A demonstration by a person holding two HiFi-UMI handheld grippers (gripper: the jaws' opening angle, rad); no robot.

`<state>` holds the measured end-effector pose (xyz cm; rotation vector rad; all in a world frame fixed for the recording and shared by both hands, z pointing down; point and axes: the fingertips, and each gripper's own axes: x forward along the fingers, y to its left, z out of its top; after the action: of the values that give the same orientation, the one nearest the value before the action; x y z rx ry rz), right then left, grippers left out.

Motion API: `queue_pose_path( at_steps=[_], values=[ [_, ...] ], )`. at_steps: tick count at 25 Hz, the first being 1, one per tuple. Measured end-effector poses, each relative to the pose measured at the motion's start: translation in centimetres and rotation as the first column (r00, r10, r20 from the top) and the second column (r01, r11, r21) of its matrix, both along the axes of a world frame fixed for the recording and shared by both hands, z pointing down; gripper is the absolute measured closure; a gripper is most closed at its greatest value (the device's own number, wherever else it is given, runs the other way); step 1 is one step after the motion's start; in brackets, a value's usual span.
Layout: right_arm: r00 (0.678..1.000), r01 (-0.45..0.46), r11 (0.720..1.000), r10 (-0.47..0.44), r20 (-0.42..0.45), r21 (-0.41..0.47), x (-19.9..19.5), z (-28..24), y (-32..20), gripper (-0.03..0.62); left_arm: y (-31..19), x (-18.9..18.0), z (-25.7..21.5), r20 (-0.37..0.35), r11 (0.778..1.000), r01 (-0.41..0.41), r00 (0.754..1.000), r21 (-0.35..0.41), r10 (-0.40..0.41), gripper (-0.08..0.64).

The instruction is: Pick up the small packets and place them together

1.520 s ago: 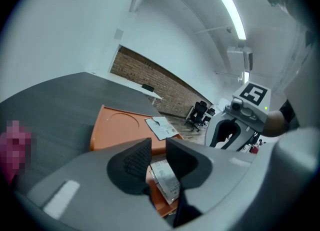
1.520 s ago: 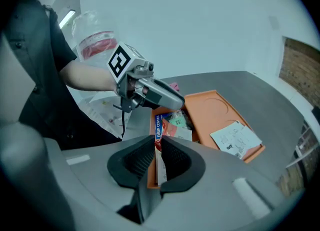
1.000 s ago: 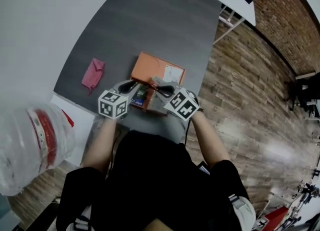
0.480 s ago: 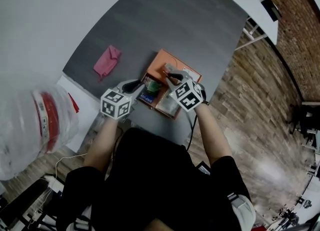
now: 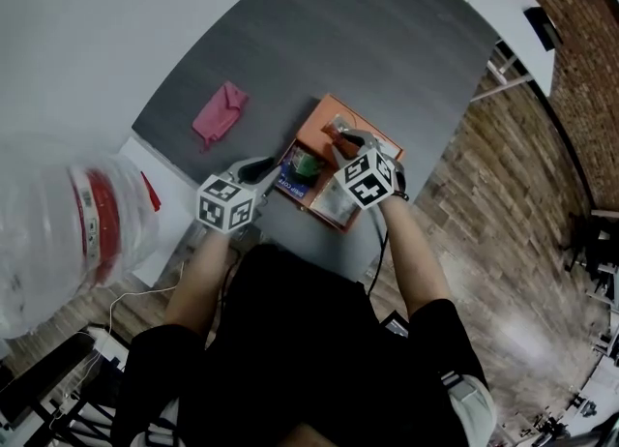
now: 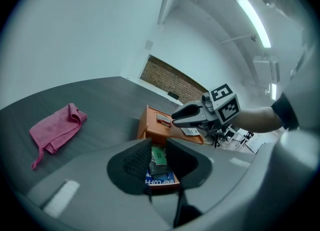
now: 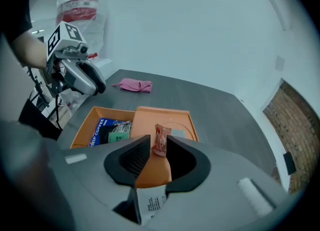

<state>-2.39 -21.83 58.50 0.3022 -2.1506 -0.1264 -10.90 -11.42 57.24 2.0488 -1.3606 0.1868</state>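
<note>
One dark grey tabletop bore one orange cardboard tray and, just beside it at 3 o'clock in the right gripper view, one orange lid. One crumpled pink cloth lay well apart, at 10 o'clock from the tray in the head view. Of the two grippers, the left gripper hovered above the tray, jaws apart and empty. The right gripper had its jaws opening, with one small reddish-brown packet between them. It rested on the lid, long axis roughly 12 to 6 o'clock. One blue coffee packet and one green-labelled packet lay in the tray.
</note>
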Motion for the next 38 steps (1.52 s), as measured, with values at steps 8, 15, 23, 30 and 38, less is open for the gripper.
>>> queue_pose_path(
  at_steps=[8, 15, 23, 30, 38],
  values=[
    [0.996, -0.033, 0.999, 0.033, 0.085, -0.007, 1.0, -2.2, 1.1, 0.516, -1.2, 1.3, -0.1, 0.005, 0.999, -0.051, 0.999, 0.015, 0.051, 0.474],
    [0.989, 0.049, 0.998, -0.042, 0.143, -0.045, 0.3, -3.4, 5.6, 0.526, -1.2, 2.4, 0.1, 0.002, 0.996, -0.088, 0.996, 0.007, 0.088, 0.474],
    [0.995, 0.092, 0.992, -0.089, 0.043, -0.091, -0.5, 0.3, 9.1, 0.520, 0.2, 2.7, -0.4, -0.015, 0.996, -0.089, 0.996, 0.024, 0.089, 0.474],
    [0.996, 0.059, 0.991, -0.066, -0.054, -0.123, -1.2, 3.7, 10.0, 0.469, 2.8, 3.1, -0.6, -0.043, 0.998, -0.066, 0.997, 0.024, 0.067, 0.474],
    [0.994, -0.046, 0.986, 0.030, -0.101, -0.163, -2.7, 6.1, 9.5, 0.402, 5.2, 3.0, 0.6, -0.064, 0.996, -0.093, 0.994, -0.004, 0.092, 0.474]
  ],
)
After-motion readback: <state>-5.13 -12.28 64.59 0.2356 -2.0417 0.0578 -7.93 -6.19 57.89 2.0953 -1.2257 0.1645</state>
